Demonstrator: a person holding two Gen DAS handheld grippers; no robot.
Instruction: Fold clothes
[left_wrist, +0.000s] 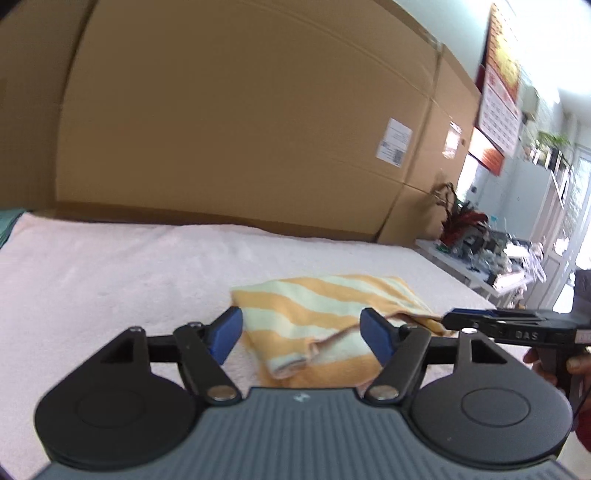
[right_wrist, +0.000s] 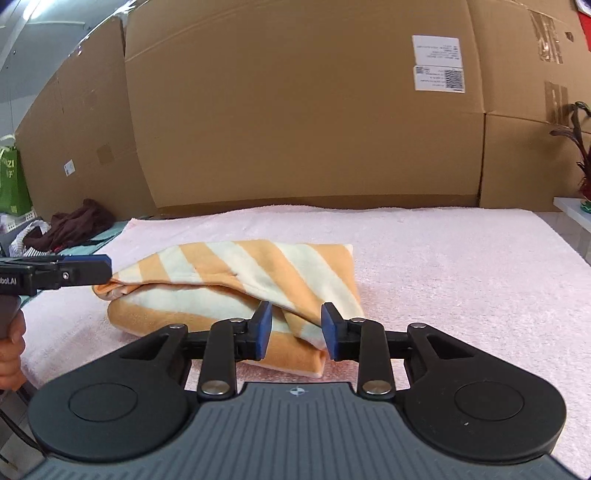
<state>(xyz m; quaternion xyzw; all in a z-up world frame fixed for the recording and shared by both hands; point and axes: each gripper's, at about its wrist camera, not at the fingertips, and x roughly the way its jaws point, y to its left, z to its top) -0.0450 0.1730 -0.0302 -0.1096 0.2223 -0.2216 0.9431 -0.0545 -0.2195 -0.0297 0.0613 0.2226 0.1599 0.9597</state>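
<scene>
A folded striped cloth (right_wrist: 236, 280) lies mid-frame on the pink towel (right_wrist: 461, 266). The right gripper (right_wrist: 296, 332) has its jaws apart at the cloth's near edge. The left gripper (left_wrist: 301, 336) is spread wide over the cloth's end, gripping nothing.

Both grippers are black with blue finger pads (left_wrist: 225, 334) and silver pivot screws. The bodies are ribbed grey. The right gripper (left_wrist: 466, 318) bears raised letters "DAS".
</scene>
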